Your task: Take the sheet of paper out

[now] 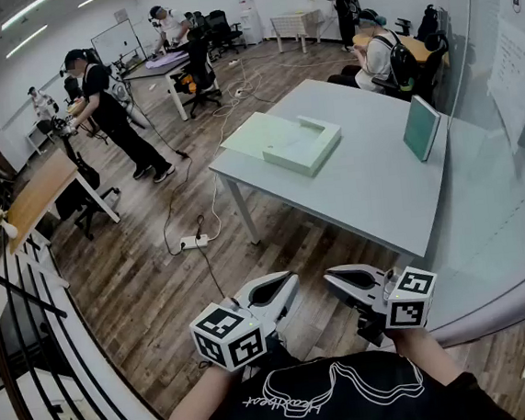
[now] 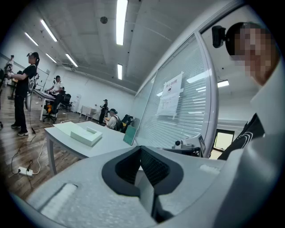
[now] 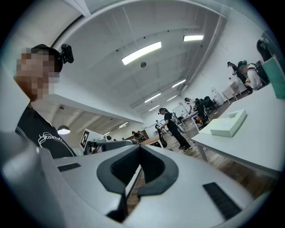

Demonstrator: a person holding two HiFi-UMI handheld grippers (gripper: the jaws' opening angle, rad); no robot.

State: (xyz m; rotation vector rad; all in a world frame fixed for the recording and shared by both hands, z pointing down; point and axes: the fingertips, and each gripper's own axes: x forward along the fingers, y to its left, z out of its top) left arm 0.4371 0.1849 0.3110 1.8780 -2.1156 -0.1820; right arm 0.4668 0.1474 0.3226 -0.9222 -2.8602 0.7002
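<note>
A pale green flat box [image 1: 304,145] lies on the grey table [image 1: 372,194], with a flat pale green sheet-like part [image 1: 253,133] beside it at its left. I cannot tell a separate sheet of paper. The box also shows in the left gripper view [image 2: 84,133] and the right gripper view [image 3: 229,124]. Both grippers hang close to my body, well short of the table. My left gripper [image 1: 291,280] [image 2: 140,148] is shut with nothing in it. My right gripper [image 1: 330,278] [image 3: 139,147] is shut and empty too, its tips facing the left one.
A green board [image 1: 421,127] stands upright near the table's right edge, by the glass wall with blinds [image 1: 507,162]. A power strip with cables [image 1: 192,242] lies on the wooden floor. A railing [image 1: 14,311] runs along the left. Several people stand or sit at desks farther off.
</note>
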